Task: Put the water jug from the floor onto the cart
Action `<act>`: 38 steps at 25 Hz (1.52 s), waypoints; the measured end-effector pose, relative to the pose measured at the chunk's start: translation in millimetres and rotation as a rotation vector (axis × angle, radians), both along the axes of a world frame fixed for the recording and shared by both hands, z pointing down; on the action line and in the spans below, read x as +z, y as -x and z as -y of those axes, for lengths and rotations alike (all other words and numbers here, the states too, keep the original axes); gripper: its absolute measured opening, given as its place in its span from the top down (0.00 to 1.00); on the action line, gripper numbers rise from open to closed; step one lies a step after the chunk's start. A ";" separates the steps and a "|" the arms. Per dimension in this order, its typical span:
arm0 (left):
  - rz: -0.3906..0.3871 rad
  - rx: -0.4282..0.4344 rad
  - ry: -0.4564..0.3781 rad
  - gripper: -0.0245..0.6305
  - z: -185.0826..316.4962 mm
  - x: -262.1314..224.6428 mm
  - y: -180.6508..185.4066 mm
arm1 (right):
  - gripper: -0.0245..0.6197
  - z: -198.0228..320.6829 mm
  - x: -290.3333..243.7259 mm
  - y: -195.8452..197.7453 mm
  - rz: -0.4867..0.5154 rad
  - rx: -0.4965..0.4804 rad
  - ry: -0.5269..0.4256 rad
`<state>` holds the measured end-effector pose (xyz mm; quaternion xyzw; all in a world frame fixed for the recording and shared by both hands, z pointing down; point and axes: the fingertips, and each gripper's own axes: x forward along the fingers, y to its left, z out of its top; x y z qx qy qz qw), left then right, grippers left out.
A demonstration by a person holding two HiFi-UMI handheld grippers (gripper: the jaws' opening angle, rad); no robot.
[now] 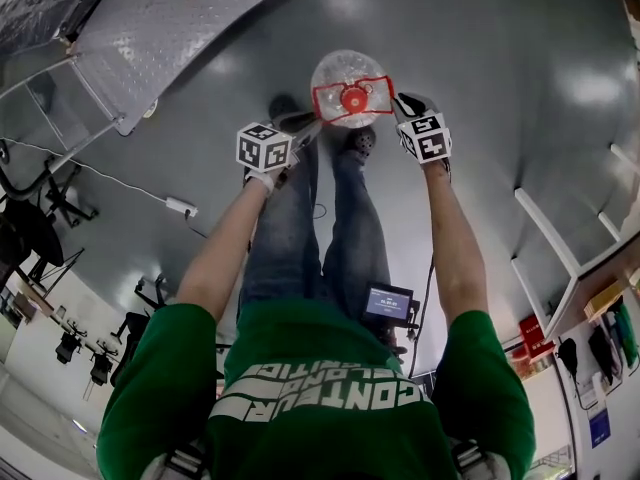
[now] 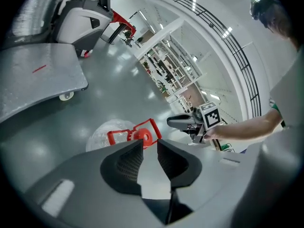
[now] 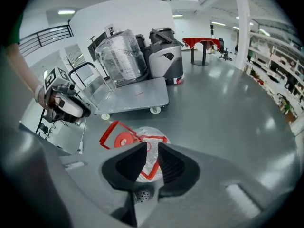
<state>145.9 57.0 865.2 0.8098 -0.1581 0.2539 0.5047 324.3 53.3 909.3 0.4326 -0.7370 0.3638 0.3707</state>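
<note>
My left gripper [image 2: 149, 144] has its jaws a narrow gap apart with nothing between them. My right gripper [image 3: 152, 146] is just as narrow. A bar of the red handle [image 3: 111, 127] shows through the right gripper's gap, but I cannot tell whether either pad touches it.

From the head view I count two grippers, left [image 1: 312, 128] and right [image 1: 398, 103]. They sit at either end of the handle [image 1: 375, 95], just past two dark shoes [image 1: 358, 140]. There is one water jug [image 1: 345, 68]. It stands upright on the grey floor with one red cap [image 1: 352, 98] on top.

The head view gives me only the jug's top. The gripper views show its clear side [image 2: 102, 134] [image 3: 156, 131].

There is one cart [image 1: 170, 28], well apart from the jug. In the left gripper view [image 2: 38, 75] I see only a bare stretch of its deck. The right gripper view alone shows the whole cart [image 3: 137, 96], with a clear wrapped load [image 3: 121, 56] at its far end and a grey machine [image 3: 164, 56] behind it. Farthest off, shelving [image 2: 166, 75] lines the hall.
</note>
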 end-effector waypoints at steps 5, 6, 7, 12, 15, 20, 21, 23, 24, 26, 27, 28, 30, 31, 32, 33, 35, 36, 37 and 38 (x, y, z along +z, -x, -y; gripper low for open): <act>0.030 0.005 0.044 0.76 -0.5 30.8 2.9 | 0.79 -5.9 23.8 -1.6 -0.002 0.049 0.070; 0.040 0.014 0.053 0.75 -1.9 37.6 3.7 | 0.78 -7.5 28.1 -1.7 -0.002 0.056 0.083; 0.053 0.022 0.063 0.74 -3.6 44.8 5.3 | 0.78 -9.3 32.5 -1.4 -0.001 0.063 0.095; 0.124 0.038 0.114 0.67 -7.0 81.2 20.1 | 0.75 -14.9 54.4 -0.1 0.002 0.095 0.142; 0.133 0.014 0.136 0.67 -4.1 90.6 23.8 | 0.75 -16.0 63.7 1.4 -0.006 0.110 0.155; 0.120 0.005 0.148 0.65 1.3 97.1 15.9 | 0.75 -17.5 76.1 5.0 -0.009 0.131 0.174; 0.115 0.002 0.150 0.65 3.4 98.7 12.8 | 0.75 -15.4 77.8 5.2 -0.006 0.138 0.173; 0.102 -0.009 0.161 0.65 5.4 101.5 7.3 | 0.75 -14.2 80.5 6.1 0.002 0.150 0.175; 0.098 -0.015 0.167 0.66 5.7 102.7 5.5 | 0.75 -14.5 81.7 7.2 0.005 0.153 0.179; 0.093 -0.020 0.179 0.66 6.1 105.6 2.6 | 0.75 -14.8 83.7 9.7 0.013 0.151 0.186; 0.090 -0.022 0.188 0.66 5.9 107.6 0.8 | 0.75 -14.5 84.6 10.4 0.018 0.150 0.189; 0.084 -0.026 0.201 0.66 5.1 109.9 -1.7 | 0.75 -14.1 85.5 10.4 0.022 0.150 0.191; 0.067 -0.040 0.232 0.67 1.9 114.5 -7.2 | 0.75 -14.1 87.3 8.6 0.031 0.158 0.194; 0.060 -0.049 0.242 0.68 0.8 116.5 -9.9 | 0.75 -14.4 88.6 7.6 0.034 0.161 0.197; 0.056 -0.054 0.249 0.68 0.1 118.5 -12.4 | 0.75 -14.4 90.4 6.8 0.034 0.161 0.200; 0.053 -0.055 0.255 0.69 -0.4 120.5 -14.7 | 0.75 -13.8 92.5 6.2 0.032 0.160 0.204; 0.050 -0.047 0.263 0.69 -1.7 123.9 -18.5 | 0.75 -11.7 97.2 5.8 0.029 0.156 0.213; 0.050 -0.043 0.266 0.70 -2.6 125.4 -19.9 | 0.75 -10.8 99.5 5.9 0.028 0.156 0.218; 0.051 -0.039 0.269 0.70 -3.7 126.6 -20.7 | 0.75 -10.2 101.6 6.1 0.029 0.157 0.222; 0.051 -0.037 0.270 0.70 -4.6 127.4 -21.2 | 0.75 -10.1 103.4 6.3 0.029 0.159 0.226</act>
